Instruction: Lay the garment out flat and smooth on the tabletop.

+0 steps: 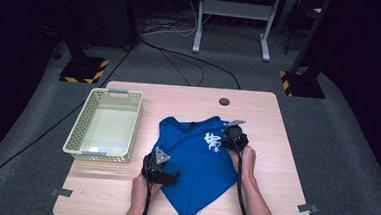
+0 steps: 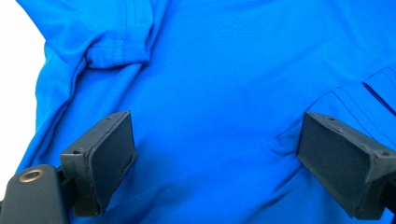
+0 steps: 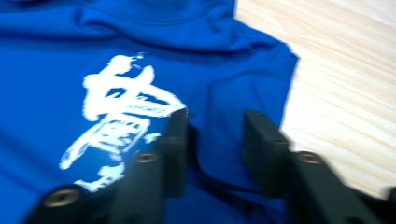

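Folding the shirt [image 1: 197,163], by the look of it, with both claws set at opposite edges. Lies crumpled and roughly flat on the counter [image 1: 273,192], middle to right, one corner pointing toward 6 o'clock, with the basket [image 1: 103,155] well apart at its 9 o'clock. Left claw [image 1: 173,176] at the shirt's 8 o'clock edge, jaws spread wide over smooth cloth and gripping nothing, with a sleeve hem [image 2: 119,53] just beyond at 11 o'clock in the left gripper view. Right claw [image 1: 230,140] at the shirt's 2 o'clock edge, just beside the white print [image 3: 121,121], jaws narrowed but with a gap left, a ridge of cloth between them and no firm pinch to be seen yet. To do this well: close the right claw fully on that ridge before lifting, and take the edge itself rather than a loose wrinkle, which would probably slip out. Bring the left claw down onto a hem or seam and pinch a single thickness if possible. Lift both together, low and level, keeping the cloth taut between them so the fold falls straight. Avoid dragging across the counter, likely to bunch the lower corner. Lay down gently, then release.
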